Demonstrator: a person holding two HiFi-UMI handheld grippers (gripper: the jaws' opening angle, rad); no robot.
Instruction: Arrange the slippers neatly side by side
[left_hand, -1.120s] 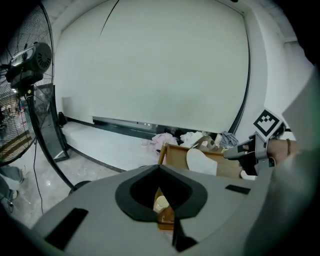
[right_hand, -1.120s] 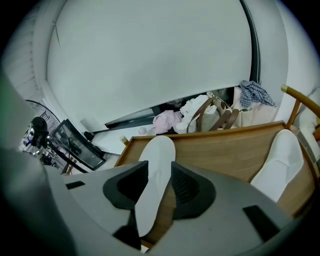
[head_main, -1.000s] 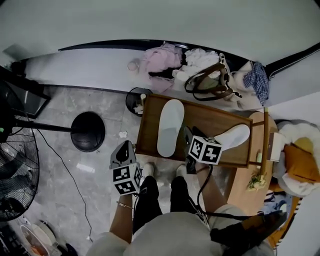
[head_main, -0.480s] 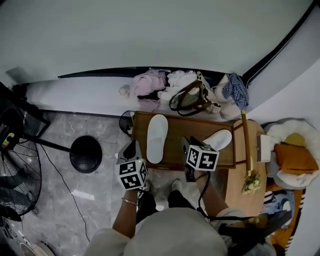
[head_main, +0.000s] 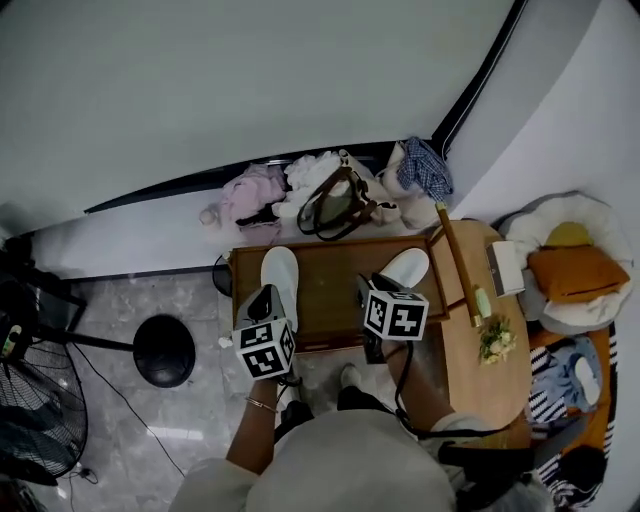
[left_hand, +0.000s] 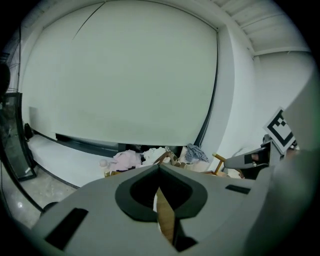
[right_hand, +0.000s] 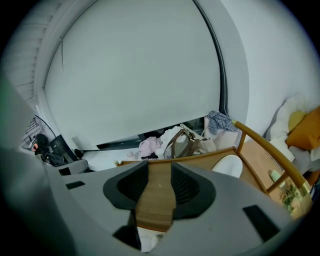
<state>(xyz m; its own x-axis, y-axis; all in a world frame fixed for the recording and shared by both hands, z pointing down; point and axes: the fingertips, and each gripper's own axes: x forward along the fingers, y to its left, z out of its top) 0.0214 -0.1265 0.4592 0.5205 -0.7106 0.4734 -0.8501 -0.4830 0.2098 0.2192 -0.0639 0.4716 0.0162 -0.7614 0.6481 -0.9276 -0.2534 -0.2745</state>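
Observation:
Two white slippers lie apart on a low wooden table. The left slipper points straight away from me. The right slipper lies slanted toward the far right corner and also shows in the right gripper view. My left gripper hangs by the left slipper's near left edge; its jaws meet at the tips with nothing held. My right gripper hovers over bare wood between the slippers, its jaws a little apart and empty.
A brown handbag and a heap of clothes lie behind the table on a white ledge. A round wooden side table and a cushioned seat stand at the right. A fan and black stand base are on the left floor.
The head view has pulled back and swung right, so the table looks smaller. Both grippers stay at the table's near edge. The slippers have not moved.

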